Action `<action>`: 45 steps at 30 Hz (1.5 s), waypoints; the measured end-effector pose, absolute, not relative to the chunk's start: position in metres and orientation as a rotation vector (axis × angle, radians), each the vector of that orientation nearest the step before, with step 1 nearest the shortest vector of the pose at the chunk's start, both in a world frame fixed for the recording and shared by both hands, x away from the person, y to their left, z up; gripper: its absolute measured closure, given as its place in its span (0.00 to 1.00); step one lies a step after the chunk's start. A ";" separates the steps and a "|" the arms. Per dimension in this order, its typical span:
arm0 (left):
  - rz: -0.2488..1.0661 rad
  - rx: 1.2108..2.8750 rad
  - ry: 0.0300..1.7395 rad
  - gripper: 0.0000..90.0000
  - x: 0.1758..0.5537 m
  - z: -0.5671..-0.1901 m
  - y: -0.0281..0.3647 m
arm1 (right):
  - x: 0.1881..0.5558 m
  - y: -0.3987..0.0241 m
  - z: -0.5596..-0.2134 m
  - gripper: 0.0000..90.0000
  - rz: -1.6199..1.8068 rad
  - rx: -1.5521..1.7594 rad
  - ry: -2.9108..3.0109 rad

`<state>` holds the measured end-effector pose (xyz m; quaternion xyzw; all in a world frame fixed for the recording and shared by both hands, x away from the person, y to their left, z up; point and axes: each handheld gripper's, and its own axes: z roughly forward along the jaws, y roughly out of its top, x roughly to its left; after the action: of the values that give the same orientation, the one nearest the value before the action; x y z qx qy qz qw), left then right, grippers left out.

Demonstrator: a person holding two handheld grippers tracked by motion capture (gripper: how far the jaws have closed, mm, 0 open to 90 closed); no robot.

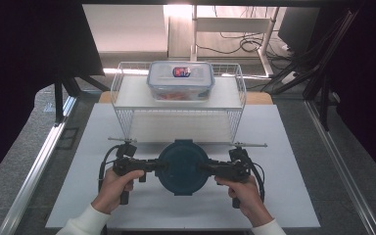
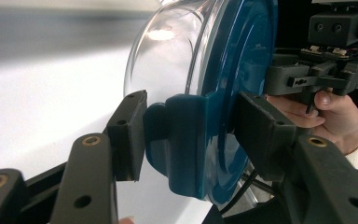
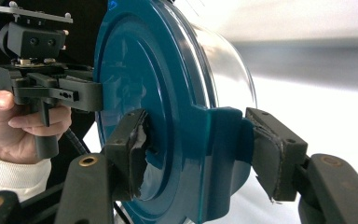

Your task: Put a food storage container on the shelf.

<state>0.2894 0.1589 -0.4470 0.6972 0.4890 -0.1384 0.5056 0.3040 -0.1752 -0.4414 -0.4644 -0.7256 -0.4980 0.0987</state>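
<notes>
A round clear container with a dark blue lid (image 1: pixel 182 166) is held between my two grippers over the white mat. My left gripper (image 1: pixel 161 165) clamps the lid's left clip, and my right gripper (image 1: pixel 203 167) clamps the right clip. In the left gripper view my left gripper (image 2: pixel 191 126) is shut on a blue clip (image 2: pixel 186 140), with the clear bowl (image 2: pixel 168 56) to its left. In the right gripper view my right gripper (image 3: pixel 198 144) is shut on the opposite clip (image 3: pixel 223 144), the lid face (image 3: pixel 140 70) turned towards the camera.
A white wire rack (image 1: pixel 122 98) stands behind the container. A rectangular clear box (image 1: pixel 180 81) with a blue-clipped lid and orange contents sits on its top shelf. The white mat (image 1: pixel 284 196) has free room on both sides. Metal rails run along the table edges.
</notes>
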 end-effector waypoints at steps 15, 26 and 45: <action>-0.293 1.667 1.147 0.50 0.300 -0.410 0.165 | 0.316 -0.168 -0.402 0.45 -1.522 -1.344 -2.187; -0.260 1.676 1.129 0.50 0.311 -0.382 0.167 | 0.326 -0.165 -0.375 0.45 -1.560 -1.322 -2.206; -0.216 1.670 1.103 0.50 0.321 -0.350 0.172 | 0.339 -0.160 -0.343 0.45 -1.604 -1.283 -2.235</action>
<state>0.3206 0.1725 -0.3503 0.7010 0.4631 -0.0906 0.5347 0.3394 -0.1599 -0.3434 -0.4220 -0.7352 -0.5278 0.0532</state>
